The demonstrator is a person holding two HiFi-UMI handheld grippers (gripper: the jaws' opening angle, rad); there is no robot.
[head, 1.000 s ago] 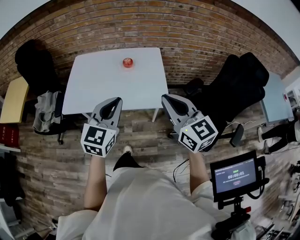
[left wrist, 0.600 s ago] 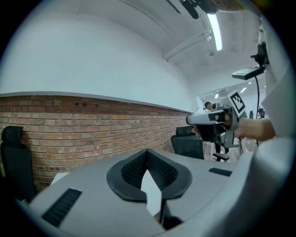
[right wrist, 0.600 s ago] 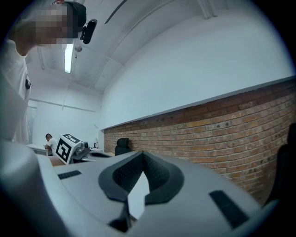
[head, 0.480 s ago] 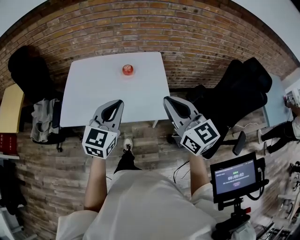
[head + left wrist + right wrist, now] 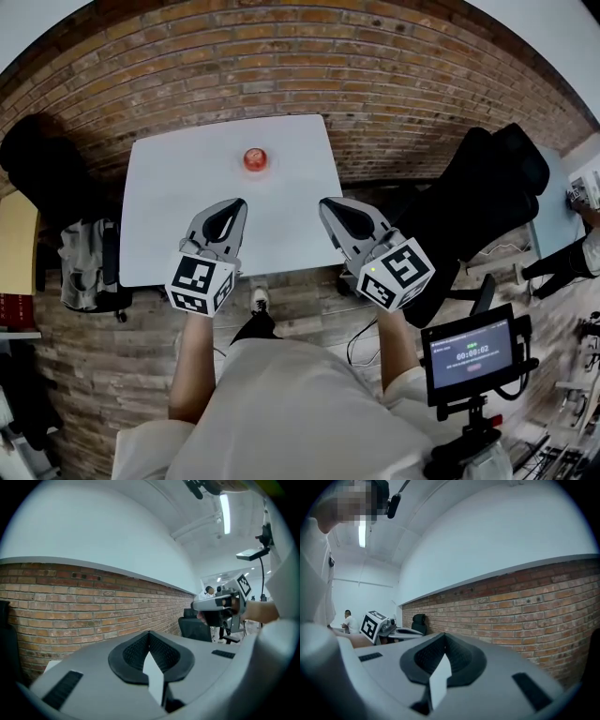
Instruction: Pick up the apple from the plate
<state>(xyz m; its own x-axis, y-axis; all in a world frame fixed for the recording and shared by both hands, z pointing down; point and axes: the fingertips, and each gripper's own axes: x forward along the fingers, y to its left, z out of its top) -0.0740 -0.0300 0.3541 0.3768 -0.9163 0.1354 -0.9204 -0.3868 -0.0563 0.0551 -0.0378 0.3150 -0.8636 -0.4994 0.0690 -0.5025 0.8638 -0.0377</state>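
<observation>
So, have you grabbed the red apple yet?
Not yet. Done: nothing that shows. The round red apple sits untouched at the far side of the white rectangular table. In hand: the grey left gripper and the grey right gripper hover over the table's near edge, both with jaws shut and empty. Left to do: reach across, open a gripper, close it on the apple and lift it.
</observation>
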